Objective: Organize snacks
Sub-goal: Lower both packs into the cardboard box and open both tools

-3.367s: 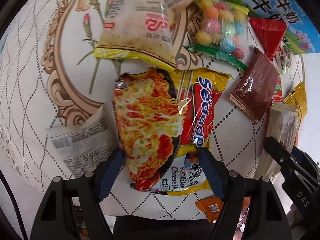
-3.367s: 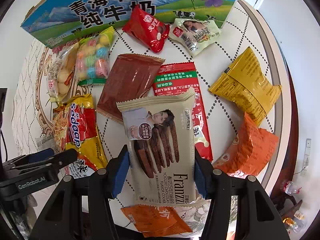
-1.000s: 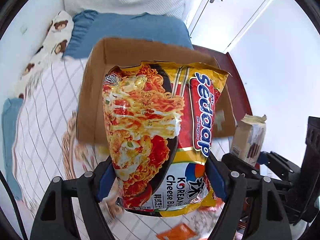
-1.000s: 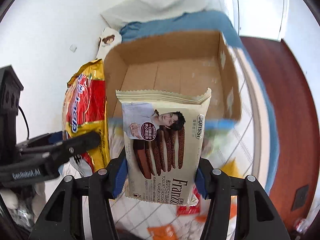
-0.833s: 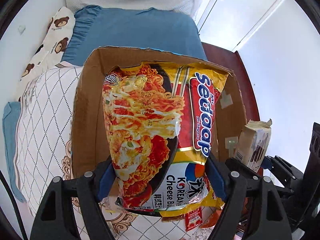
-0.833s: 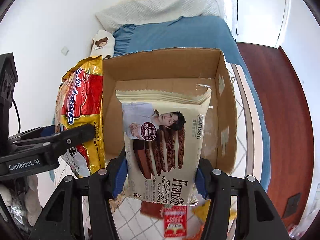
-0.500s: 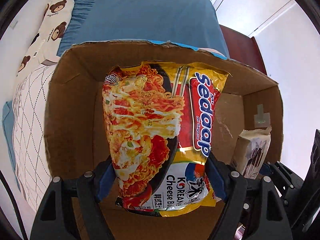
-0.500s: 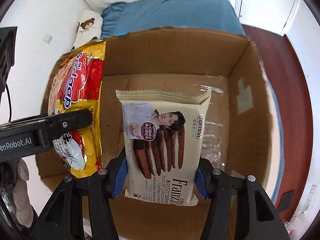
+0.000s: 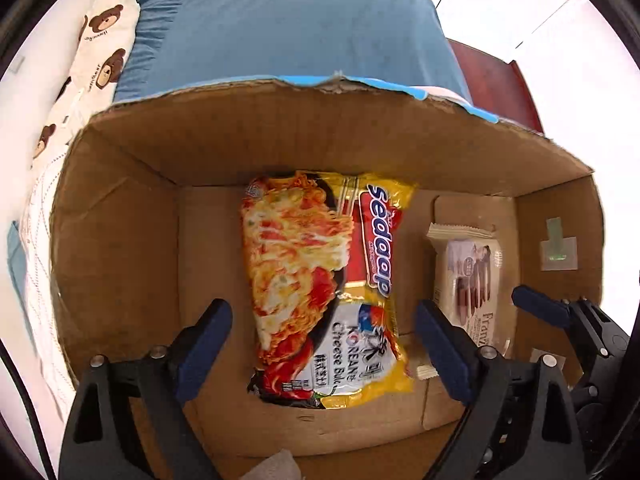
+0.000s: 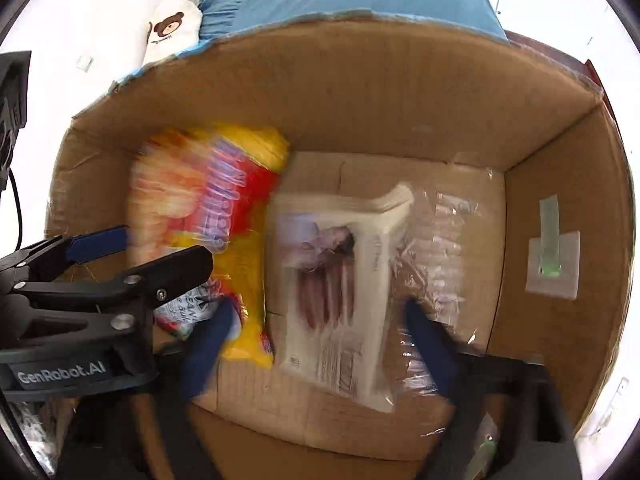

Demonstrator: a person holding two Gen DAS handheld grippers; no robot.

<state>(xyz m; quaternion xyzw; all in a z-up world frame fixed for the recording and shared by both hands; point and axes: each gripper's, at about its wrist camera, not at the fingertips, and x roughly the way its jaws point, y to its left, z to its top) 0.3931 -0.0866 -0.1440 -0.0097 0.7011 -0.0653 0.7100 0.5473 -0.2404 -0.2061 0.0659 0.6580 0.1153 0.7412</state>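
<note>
A yellow-and-red Sedaap noodle packet [image 9: 324, 288] lies flat on the floor of an open cardboard box [image 9: 280, 136]. My left gripper [image 9: 322, 344] points down over it. Its jaws are opening, and the packet sits between the blue pads without touching them. Right of the noodles lies a cream Franzzi cookie packet [image 9: 468, 276]. The right wrist view is blurred: the cookie packet [image 10: 340, 280] rests tilted on the box [image 10: 360, 92] floor between the widening fingers of my right gripper [image 10: 320, 344], clear of both pads. There the noodle packet [image 10: 208, 208] and left gripper [image 10: 140, 252] are on the left.
A blue cushion [image 9: 288, 24] and a bear-print cloth [image 9: 100, 40] lie beyond the box's far wall. Clear tape [image 10: 452, 240] shines on the box floor and a pale label [image 10: 552, 264] sticks to its right wall. Box floor shows left of the noodles.
Half a second ago each gripper held its packet over the box. Both have since spread their jaws, and the noodle and cookie packets have dropped onto the box floor.
</note>
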